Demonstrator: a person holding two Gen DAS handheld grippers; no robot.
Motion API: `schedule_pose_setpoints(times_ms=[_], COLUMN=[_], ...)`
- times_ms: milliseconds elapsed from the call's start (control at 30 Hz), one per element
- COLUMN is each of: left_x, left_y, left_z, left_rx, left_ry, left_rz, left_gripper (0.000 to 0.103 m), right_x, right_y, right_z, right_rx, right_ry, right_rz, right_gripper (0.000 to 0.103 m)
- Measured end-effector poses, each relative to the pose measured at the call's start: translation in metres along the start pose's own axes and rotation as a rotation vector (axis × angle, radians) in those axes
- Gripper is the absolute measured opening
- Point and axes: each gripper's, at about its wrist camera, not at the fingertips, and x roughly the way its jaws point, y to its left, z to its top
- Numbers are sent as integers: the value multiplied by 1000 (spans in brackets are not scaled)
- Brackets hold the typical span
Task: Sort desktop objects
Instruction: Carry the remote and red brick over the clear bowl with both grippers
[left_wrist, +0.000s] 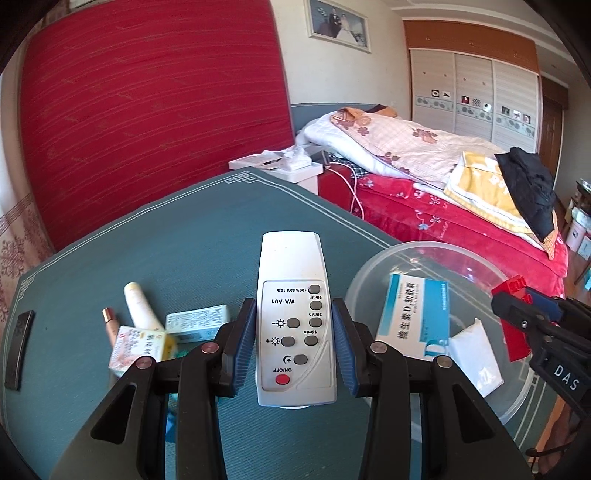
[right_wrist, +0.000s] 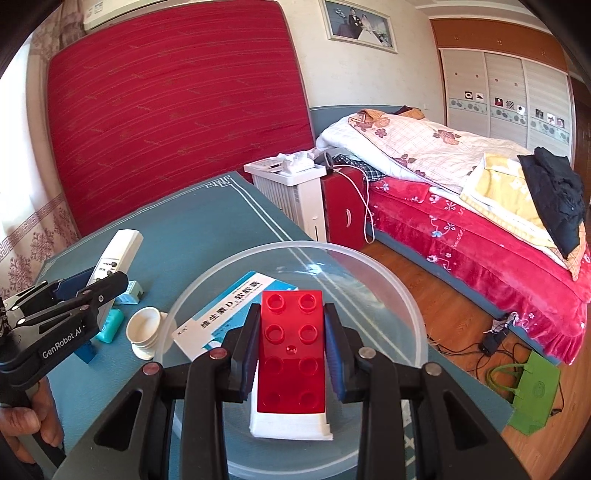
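Observation:
My left gripper (left_wrist: 293, 306) is shut on a white remote control (left_wrist: 288, 258), blue pads pressing its two long sides, above the teal table mat (left_wrist: 184, 240). To its right stands a clear plastic bowl (left_wrist: 364, 273) holding a blue-and-white medicine box (left_wrist: 413, 317) and a white packet (left_wrist: 476, 354). My right gripper (right_wrist: 291, 314) is shut on a long red studded brick (right_wrist: 291, 369) over the bowl (right_wrist: 406, 295). The white packet (right_wrist: 288, 424) shows under the brick's near end. The medicine box (right_wrist: 229, 310) lies in the bowl's left half.
On the mat to the left lie a cream tube (left_wrist: 138, 306), a pink lipstick (left_wrist: 110, 325), two small boxes (left_wrist: 197, 321) and a black flat object (left_wrist: 20, 347). A small white cup (right_wrist: 146, 328) and a teal bar (right_wrist: 110, 325) sit beside the bowl. A white heater (right_wrist: 291, 192) and a bed (right_wrist: 461, 221) stand beyond the table.

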Motion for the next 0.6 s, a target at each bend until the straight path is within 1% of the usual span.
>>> schedule_pose_setpoints(times_ms=[600], left_x=[20], left_y=[-25], left_z=[16], left_rx=[37], left_ry=[5], left_rz=[-44], left_gripper=[43], right_x=[10], right_y=[-12], right_z=[0], right_rx=[50], right_ry=[9], right_rz=[-4], right_gripper=[35])
